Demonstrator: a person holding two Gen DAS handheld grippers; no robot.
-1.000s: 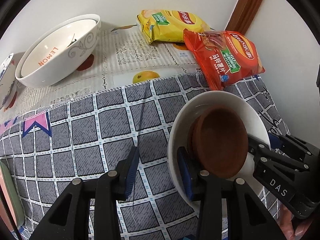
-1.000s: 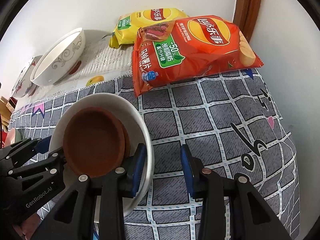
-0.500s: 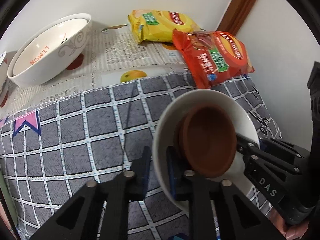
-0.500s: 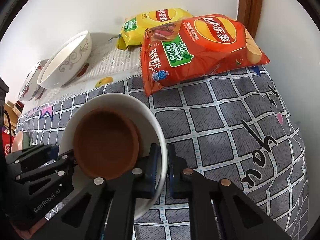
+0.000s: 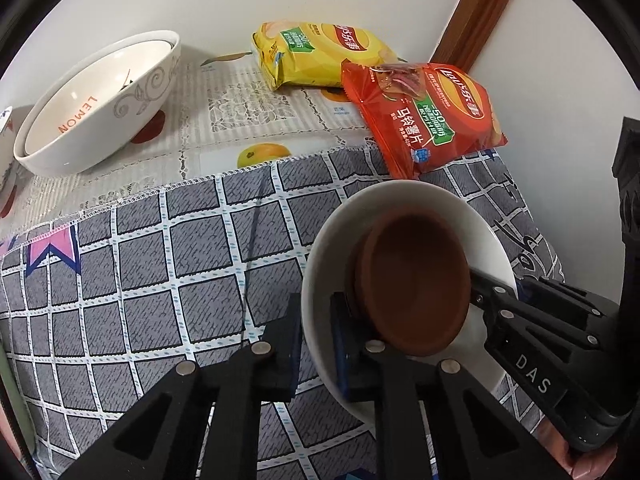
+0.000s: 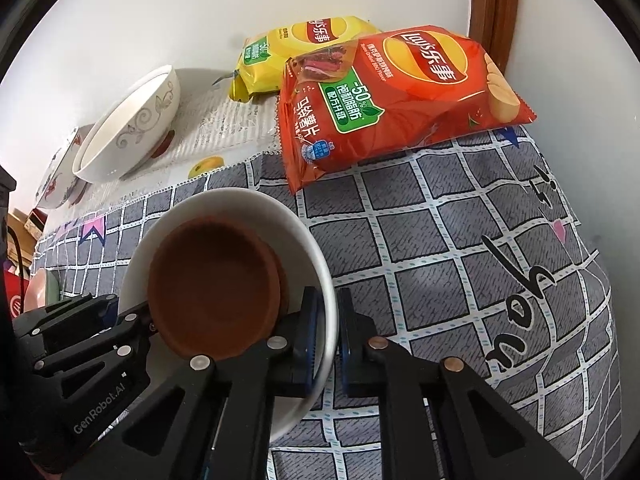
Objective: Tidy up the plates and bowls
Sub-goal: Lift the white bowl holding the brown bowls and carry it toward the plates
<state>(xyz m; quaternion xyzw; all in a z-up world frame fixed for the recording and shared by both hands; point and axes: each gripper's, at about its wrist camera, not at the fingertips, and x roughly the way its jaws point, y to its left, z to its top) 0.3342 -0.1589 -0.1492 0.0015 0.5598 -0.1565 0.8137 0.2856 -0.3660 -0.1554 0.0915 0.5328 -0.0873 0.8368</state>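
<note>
Both grippers clamp opposite rims of a round white ceramic bowl point(image 5: 404, 200), left gripper point(image 5: 316, 344) and right gripper point(image 6: 330, 340), on the grey checked tablecloth point(image 5: 160, 264). Brown wooden dishes point(image 5: 416, 284) nested inside could slide out if it tilts.

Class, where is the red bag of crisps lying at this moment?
The red crisp bag lies at the table's far end near the wall corner, overlapping the yellow crisp bag behind it, just beyond the white bowl.

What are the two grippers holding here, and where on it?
Both hold the white bowl by its rim: left gripper and right gripper on opposite sides. Brown dishes sit inside.
</note>
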